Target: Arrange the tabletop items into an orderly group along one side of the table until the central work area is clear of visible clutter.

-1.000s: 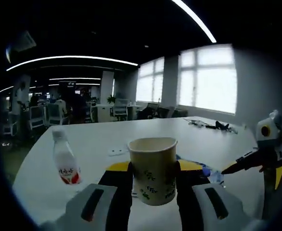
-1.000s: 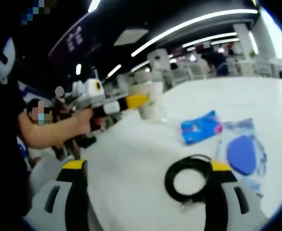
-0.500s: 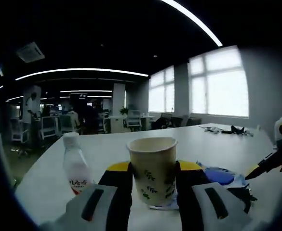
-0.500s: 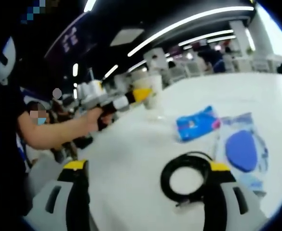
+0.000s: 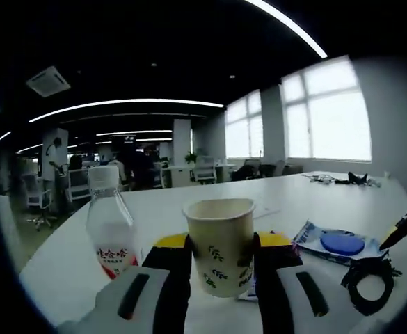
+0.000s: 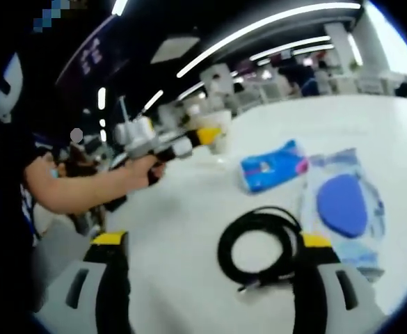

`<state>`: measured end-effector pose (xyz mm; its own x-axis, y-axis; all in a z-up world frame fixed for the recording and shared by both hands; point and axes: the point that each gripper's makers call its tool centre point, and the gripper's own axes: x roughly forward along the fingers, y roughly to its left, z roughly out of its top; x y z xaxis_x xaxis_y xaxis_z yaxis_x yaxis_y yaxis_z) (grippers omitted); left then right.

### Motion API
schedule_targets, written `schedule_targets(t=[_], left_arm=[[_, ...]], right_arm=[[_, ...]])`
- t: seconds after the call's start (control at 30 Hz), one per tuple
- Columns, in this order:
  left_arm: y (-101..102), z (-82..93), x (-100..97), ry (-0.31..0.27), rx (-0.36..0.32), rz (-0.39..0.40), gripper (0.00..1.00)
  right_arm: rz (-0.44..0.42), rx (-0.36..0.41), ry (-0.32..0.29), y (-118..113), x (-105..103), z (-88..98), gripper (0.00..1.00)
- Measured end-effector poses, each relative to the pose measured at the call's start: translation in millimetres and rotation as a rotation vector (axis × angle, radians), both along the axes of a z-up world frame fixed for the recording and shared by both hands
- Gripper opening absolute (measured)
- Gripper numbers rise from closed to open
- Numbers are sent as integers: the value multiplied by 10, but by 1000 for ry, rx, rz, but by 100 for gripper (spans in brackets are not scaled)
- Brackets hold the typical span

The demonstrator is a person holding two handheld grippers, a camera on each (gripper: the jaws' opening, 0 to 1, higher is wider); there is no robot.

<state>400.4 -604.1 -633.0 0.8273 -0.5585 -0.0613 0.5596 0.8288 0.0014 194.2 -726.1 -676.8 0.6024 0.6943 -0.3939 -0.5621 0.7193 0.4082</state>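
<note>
Between the left tool [image 5: 220, 278] jaws, cream paper cup [image 5: 219, 243], green leaf print.

Paper cup [image 5: 219, 245] upright; bottle [image 5: 110, 229] beside; cable [image 6: 257, 246] coiled.

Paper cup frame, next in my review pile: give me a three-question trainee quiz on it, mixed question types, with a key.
1. True or false: the left gripper is shut on the paper cup.
2. Which item lies between the right gripper's open jaws? A) the coiled black cable B) the blue packet C) the clear bag with a blue disc
3. Fill in: in the left gripper view, the bottle with the red label stands on the white table, to the ____ of the cup.

Key: 1 true; 2 A; 3 left.
</note>
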Motion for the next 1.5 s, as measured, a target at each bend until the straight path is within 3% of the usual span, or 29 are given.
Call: schedule_targets(t=[0.63,1.03,1.5], left_arm=[[29,-296,311,19,38,58,33],[9,-538,363,69,71,55,34],[32,-593,338,106,91,91,37]], right_arm=[[1,9,22,0,18,-96,95],[0,30,22,-34,25,-60,94],[-20,32,21,-88,14,-68,94]])
